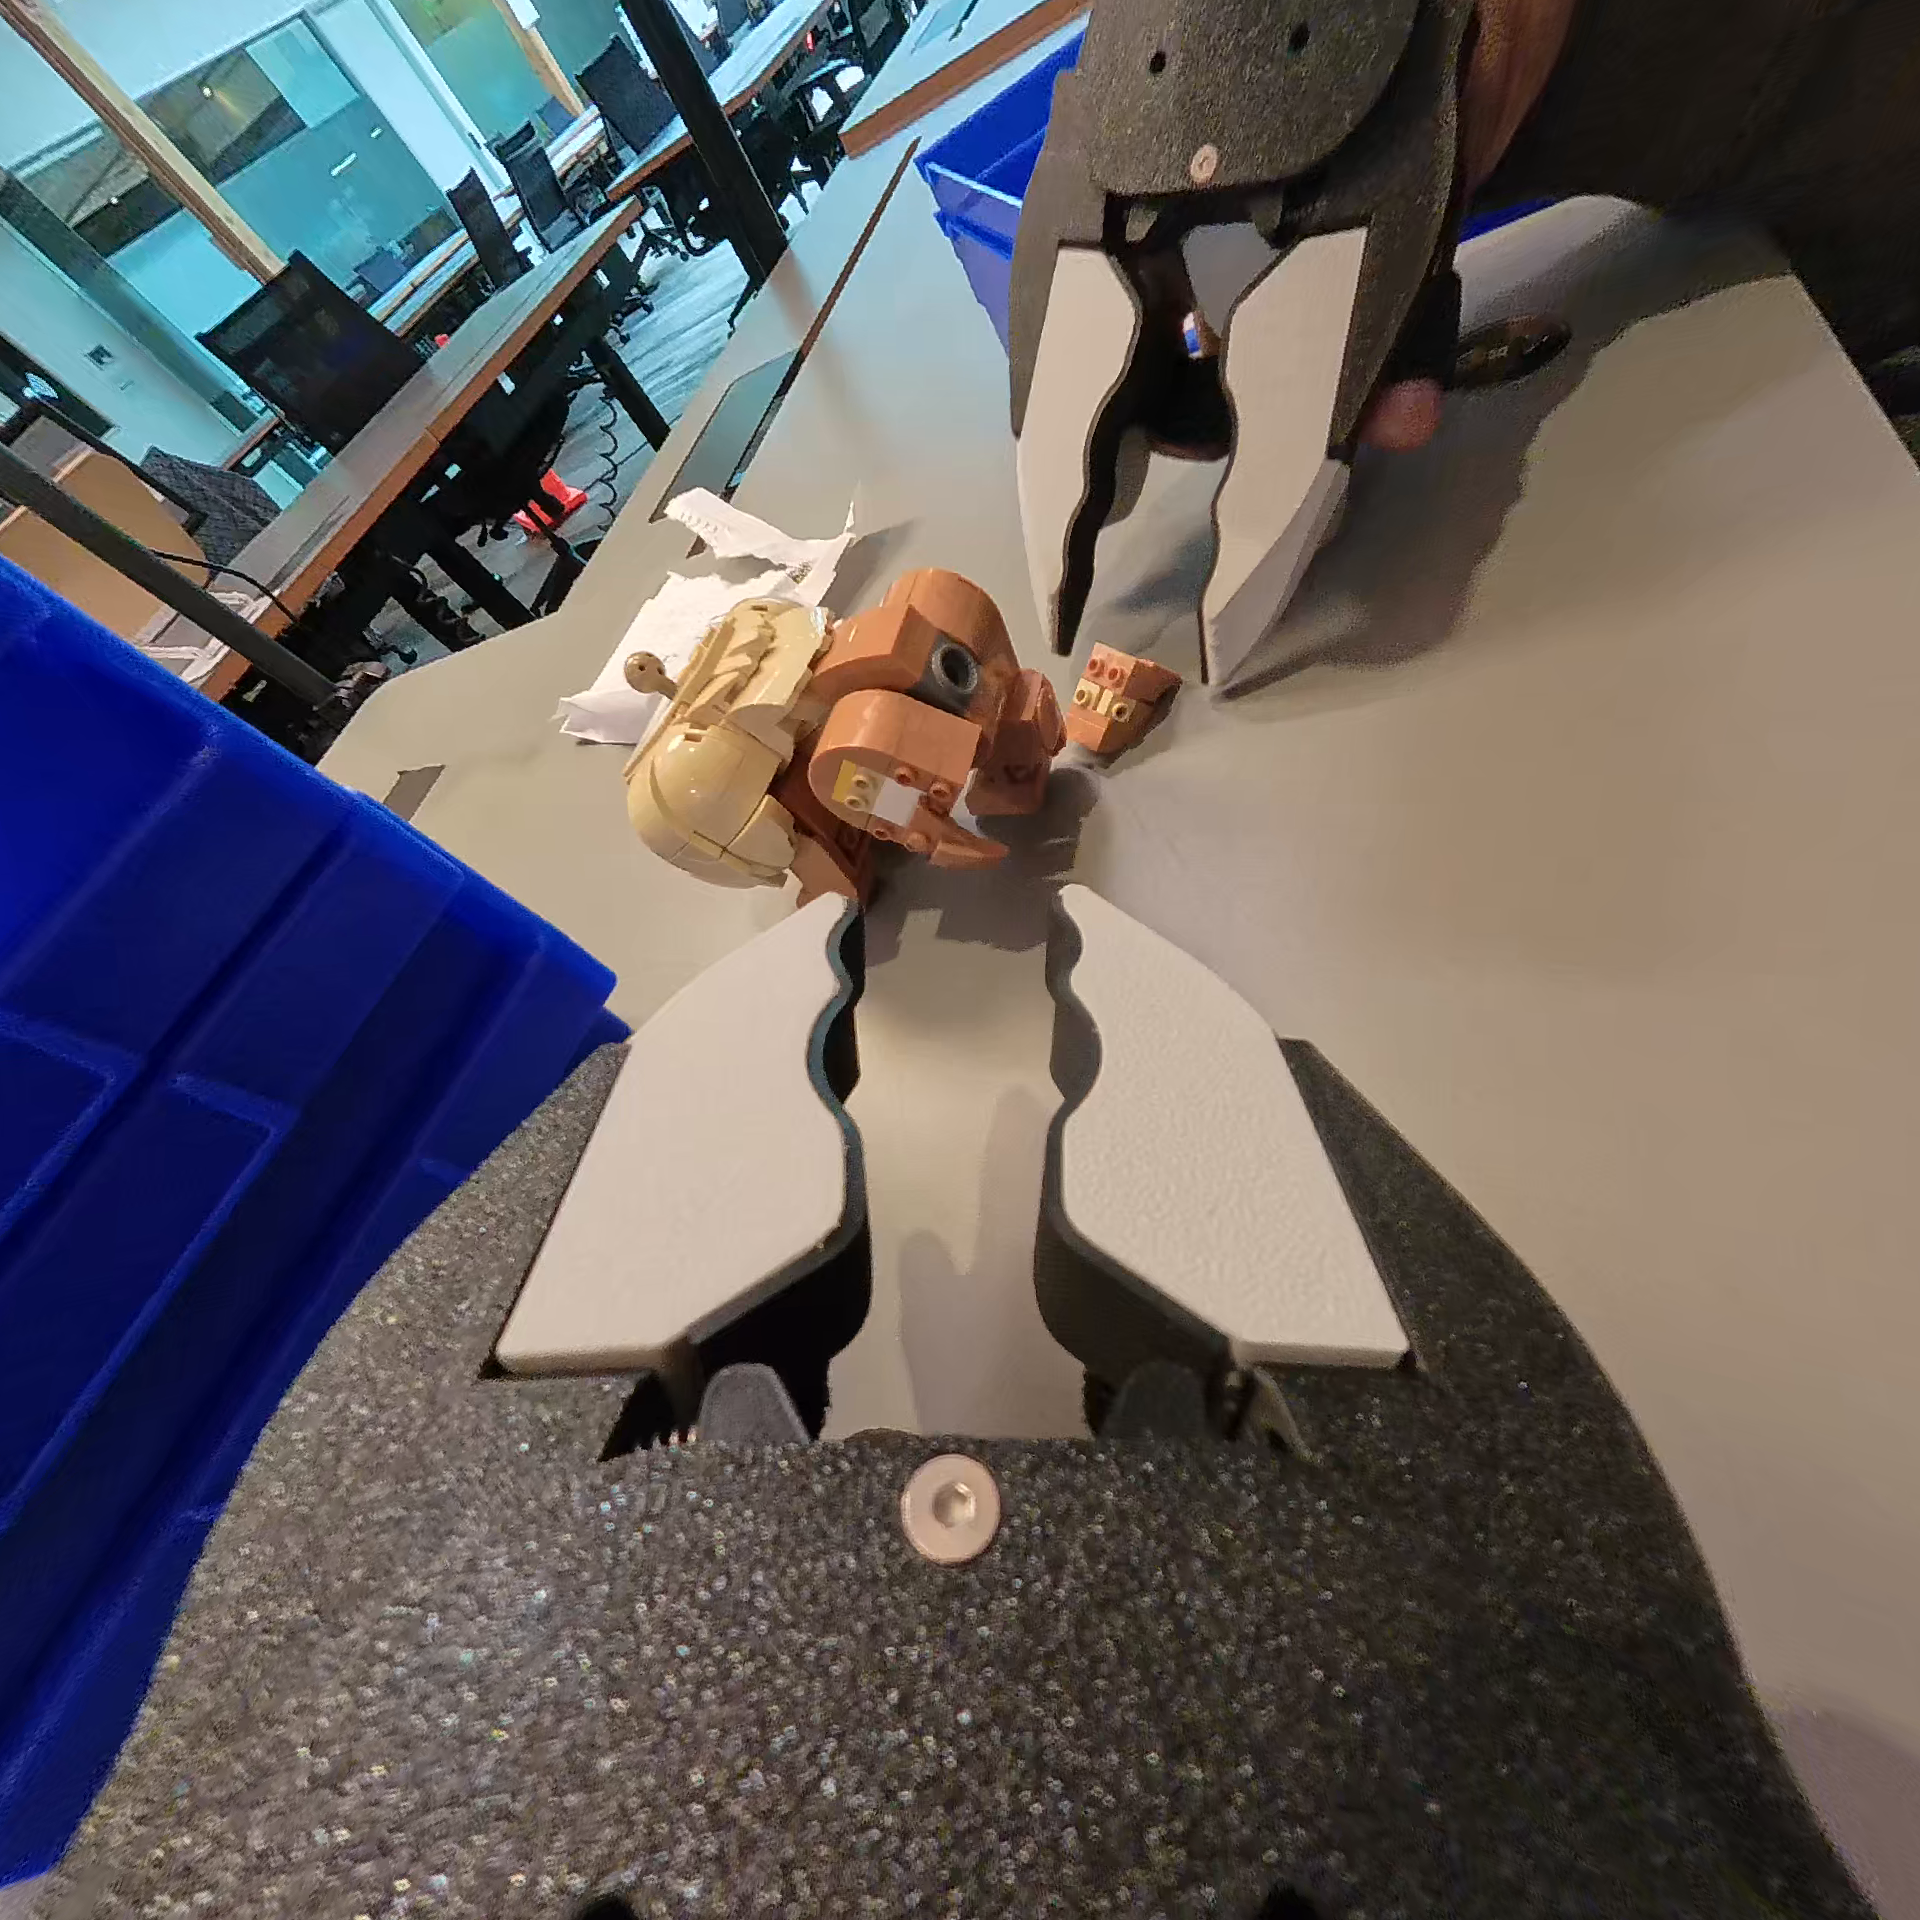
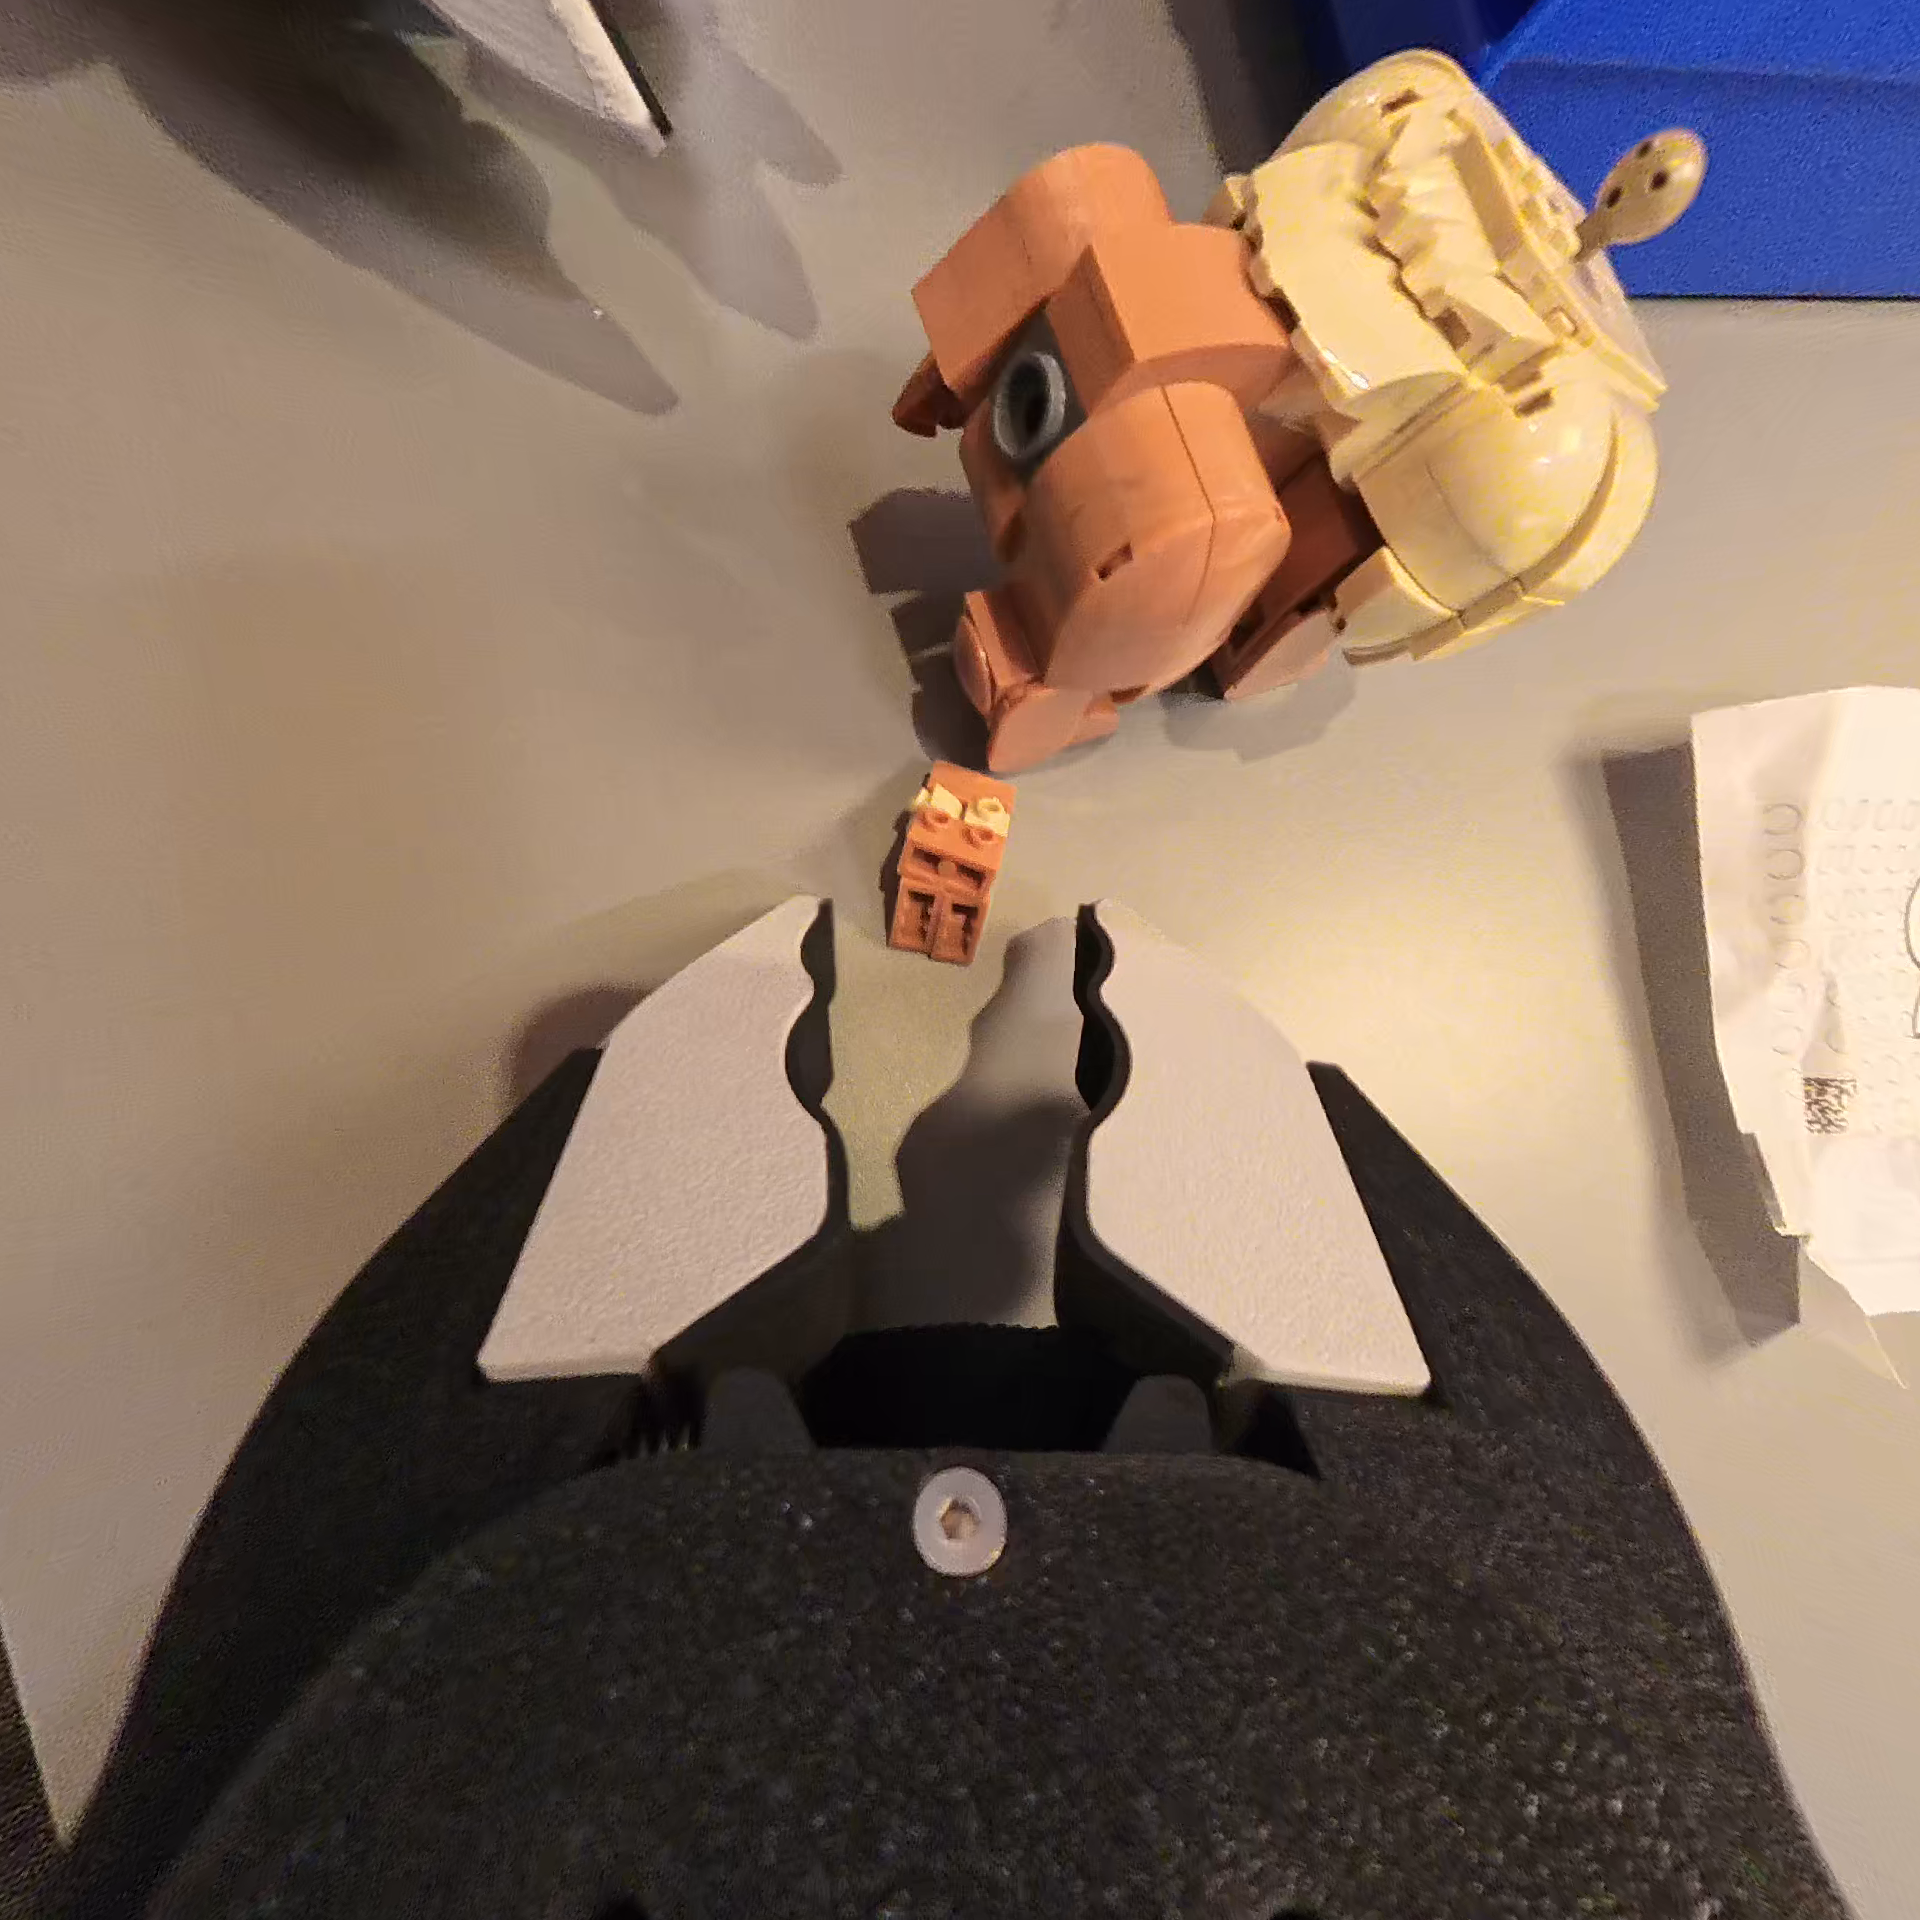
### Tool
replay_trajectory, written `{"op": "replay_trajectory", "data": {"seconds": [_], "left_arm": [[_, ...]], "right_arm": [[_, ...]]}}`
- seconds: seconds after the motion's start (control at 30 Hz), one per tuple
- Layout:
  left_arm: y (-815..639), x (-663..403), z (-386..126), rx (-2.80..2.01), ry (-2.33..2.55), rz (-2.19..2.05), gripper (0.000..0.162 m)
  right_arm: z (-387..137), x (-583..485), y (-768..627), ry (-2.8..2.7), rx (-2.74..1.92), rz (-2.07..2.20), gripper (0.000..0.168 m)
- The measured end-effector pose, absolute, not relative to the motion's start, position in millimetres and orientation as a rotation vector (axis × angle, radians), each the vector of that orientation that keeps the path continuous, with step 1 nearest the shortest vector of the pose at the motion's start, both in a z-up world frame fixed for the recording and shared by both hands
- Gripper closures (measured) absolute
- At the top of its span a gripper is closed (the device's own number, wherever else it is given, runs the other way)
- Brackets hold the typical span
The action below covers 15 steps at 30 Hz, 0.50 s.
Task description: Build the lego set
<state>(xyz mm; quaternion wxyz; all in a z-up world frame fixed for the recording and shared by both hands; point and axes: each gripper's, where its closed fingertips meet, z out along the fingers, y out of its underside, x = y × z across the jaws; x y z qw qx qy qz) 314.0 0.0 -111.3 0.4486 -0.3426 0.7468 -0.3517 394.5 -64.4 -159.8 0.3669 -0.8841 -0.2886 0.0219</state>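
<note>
A brown and tan lego model (image 1: 821, 727) lies on its side on the grey table (image 1: 1455, 1039); it also shows in the right wrist view (image 2: 1247, 436). A small brown lego piece (image 1: 1117, 698) with tan studs lies beside it, also seen in the right wrist view (image 2: 945, 862). My left gripper (image 1: 956, 914) is open and empty, its tips just short of the model. My right gripper (image 2: 951, 920) is open, its tips on either side of the small piece's near end, not closed on it. The right gripper also shows in the left wrist view (image 1: 1138, 655).
A blue bin (image 1: 208, 1039) stands at the left and another blue bin (image 1: 987, 177) at the back. White torn paper bags (image 1: 727, 582) lie behind the model; one shows in the right wrist view (image 2: 1818, 987). A gloved hand (image 1: 1423, 364) holds the right gripper.
</note>
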Motion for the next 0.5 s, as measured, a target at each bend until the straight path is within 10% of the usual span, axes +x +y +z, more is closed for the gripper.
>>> {"op": "replay_trajectory", "data": {"seconds": [0.5], "left_arm": [[8.6, 253.7, -69.0, -1.036, 1.679, -1.182, 0.129]], "right_arm": [[-67.9, 317.7, -41.9, -0.345, -1.731, 0.431, 0.150]]}}
